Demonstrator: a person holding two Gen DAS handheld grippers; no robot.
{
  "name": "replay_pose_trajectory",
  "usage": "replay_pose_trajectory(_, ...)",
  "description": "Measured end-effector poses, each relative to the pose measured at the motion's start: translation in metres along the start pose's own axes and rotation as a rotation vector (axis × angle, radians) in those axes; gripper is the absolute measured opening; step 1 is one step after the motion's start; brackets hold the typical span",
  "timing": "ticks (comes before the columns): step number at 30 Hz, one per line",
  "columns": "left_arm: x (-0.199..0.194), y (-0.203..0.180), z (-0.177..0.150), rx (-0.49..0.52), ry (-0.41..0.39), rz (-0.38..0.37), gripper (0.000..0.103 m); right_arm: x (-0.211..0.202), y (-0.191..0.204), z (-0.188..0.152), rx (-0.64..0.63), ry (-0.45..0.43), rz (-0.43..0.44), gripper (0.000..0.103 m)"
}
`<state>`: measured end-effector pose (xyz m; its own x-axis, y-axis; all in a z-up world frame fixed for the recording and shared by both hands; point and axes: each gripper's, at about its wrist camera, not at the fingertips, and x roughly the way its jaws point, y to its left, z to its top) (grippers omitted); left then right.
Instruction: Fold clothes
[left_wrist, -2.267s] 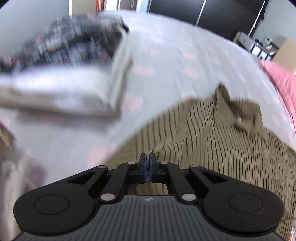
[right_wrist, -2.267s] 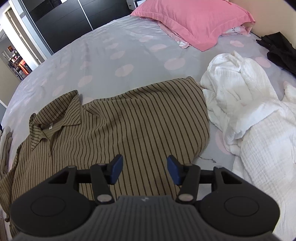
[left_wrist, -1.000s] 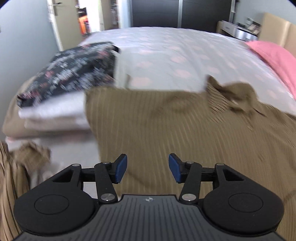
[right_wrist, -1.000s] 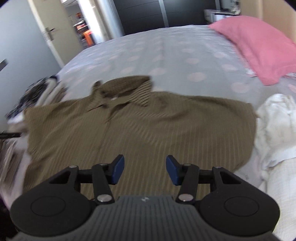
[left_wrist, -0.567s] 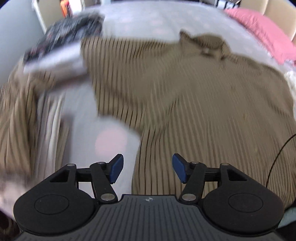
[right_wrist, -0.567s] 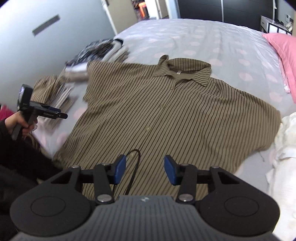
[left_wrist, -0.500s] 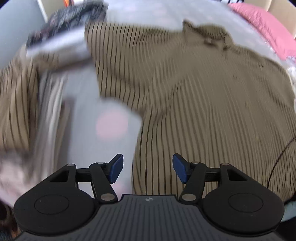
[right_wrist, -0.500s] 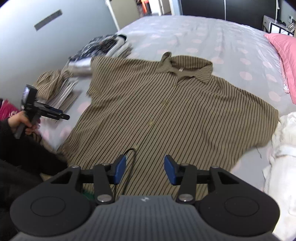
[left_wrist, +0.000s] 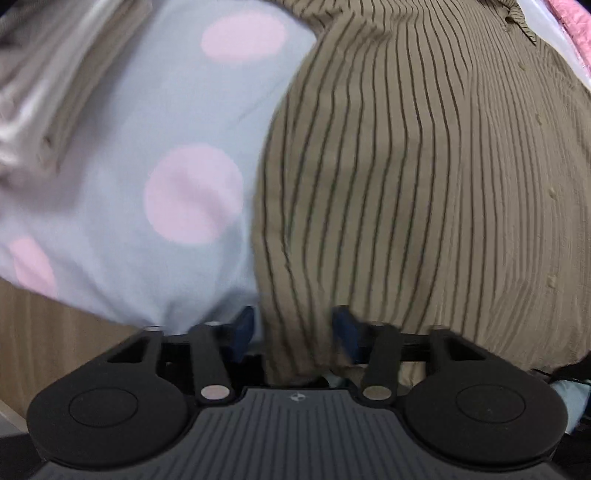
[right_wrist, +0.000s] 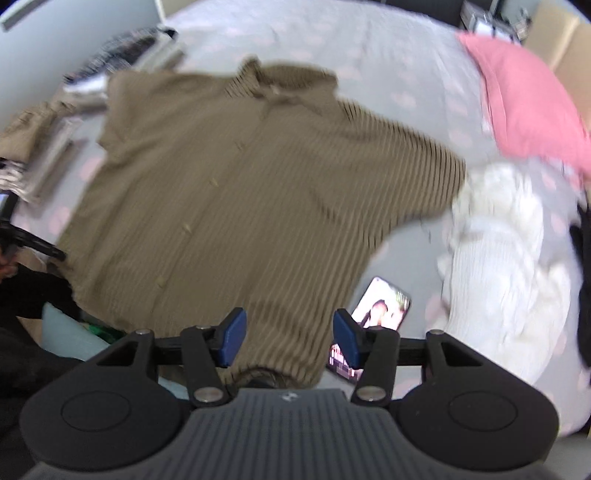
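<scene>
The brown striped shirt (right_wrist: 240, 177) lies spread flat on the bed, collar at the far side. In the left wrist view my left gripper (left_wrist: 293, 326) points straight down at the shirt's (left_wrist: 406, 184) lower left corner. Its jaws are closing, the blue pads still stand apart, and the corner fabric rises between them. My right gripper (right_wrist: 286, 334) hovers over the shirt's near hem with its jaws opening and nothing gripped; the hem shows below the gap. At the left edge of the right wrist view, a hand holds the left gripper (right_wrist: 55, 253) at that corner.
The grey sheet with pink dots (left_wrist: 147, 129) covers the bed. Folded clothes (right_wrist: 122, 55) lie at the far left. A lit phone (right_wrist: 380, 306) lies by the shirt's right hem, a white garment (right_wrist: 498, 258) heaps beside it, and a pink pillow (right_wrist: 528, 103) sits beyond.
My left gripper has dropped close onto the shirt's lower left corner, which now sits between its jaws. My right gripper has swung right, bringing the phone and white garment into view.
</scene>
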<state>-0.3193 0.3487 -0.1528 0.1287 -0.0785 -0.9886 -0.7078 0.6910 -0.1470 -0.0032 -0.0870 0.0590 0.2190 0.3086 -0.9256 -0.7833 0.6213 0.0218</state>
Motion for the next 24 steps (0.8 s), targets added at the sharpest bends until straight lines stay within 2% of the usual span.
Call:
replay_pose_trajectory(3, -0.005, 0.005, -0.002, -0.004, 0.002, -0.020, 0.003, 0.035, -0.006, -0.009, 0.034, 0.063, 0.015, 0.055)
replay_pose_trajectory(9, -0.027, 0.008, -0.004, 0.103, 0.011, 0.054, 0.001, 0.100, -0.012, -0.020, 0.066, 0.190, 0.067, 0.052)
replay_pose_trajectory(14, -0.022, 0.005, -0.001, 0.140, 0.041, 0.112, 0.001, 0.160, -0.010, -0.033, 0.049, 0.356, 0.067, 0.049)
replay_pose_trajectory(20, -0.026, 0.001, -0.006, 0.123, 0.038, 0.118, 0.001, 0.203, 0.002, -0.053, -0.028, 0.486, 0.073, 0.049)
replay_pose_trajectory(22, -0.026, -0.001, -0.006, 0.128, 0.035, 0.124, 0.001, 0.211, 0.013, -0.057, -0.070, 0.498, 0.074, 0.049)
replay_pose_trajectory(24, -0.025, -0.005, -0.007, 0.134, 0.033, 0.131, 0.001, 0.214, 0.029, -0.059, -0.163, 0.483, 0.035, 0.049)
